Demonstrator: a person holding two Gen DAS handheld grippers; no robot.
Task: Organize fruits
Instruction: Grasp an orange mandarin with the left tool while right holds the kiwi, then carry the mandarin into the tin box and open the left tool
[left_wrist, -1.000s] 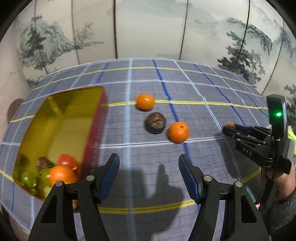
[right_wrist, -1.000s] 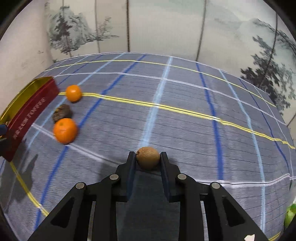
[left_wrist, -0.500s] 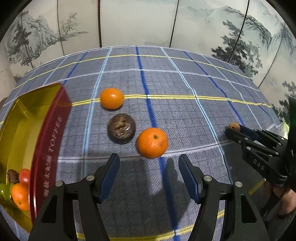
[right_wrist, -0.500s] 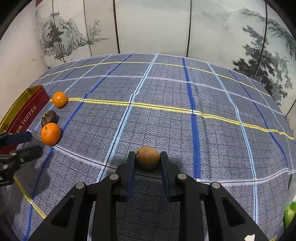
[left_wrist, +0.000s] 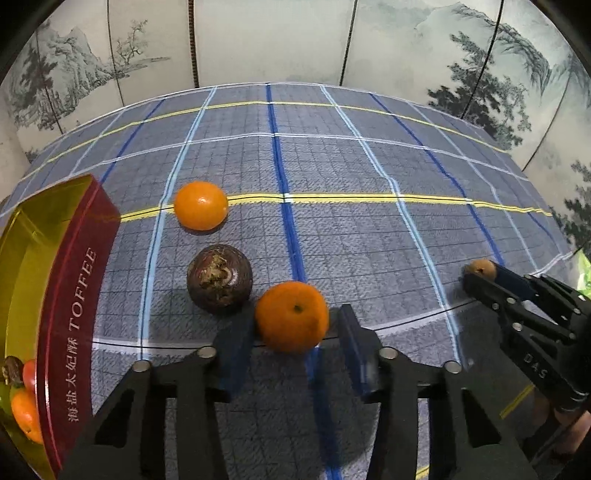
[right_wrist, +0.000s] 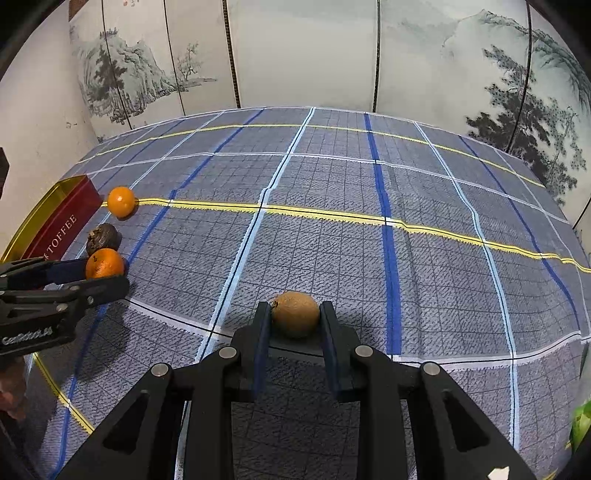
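My left gripper (left_wrist: 293, 334) is open with its fingers on either side of an orange (left_wrist: 291, 316) on the checked cloth; the left pad looks close to it, a gap shows on the right. A dark purple fruit (left_wrist: 219, 278) lies just left of it, and a second orange (left_wrist: 200, 205) lies farther back. My right gripper (right_wrist: 293, 325) is shut on a brown kiwi (right_wrist: 295, 313), low over the cloth; the kiwi also shows in the left wrist view (left_wrist: 480, 267). The red and gold toffee tin (left_wrist: 70, 295) at the left holds several fruits.
The painted folding screen (right_wrist: 295, 55) stands behind the table. Something green (right_wrist: 580, 424) lies at the table's far right edge. In the right wrist view the left gripper (right_wrist: 74, 280) reaches around the near orange (right_wrist: 104, 263).
My left gripper has swung away from the tin and moved forward, so the near orange now sits between its fingers. The fingers have narrowed. My right gripper keeps hold of the kiwi.
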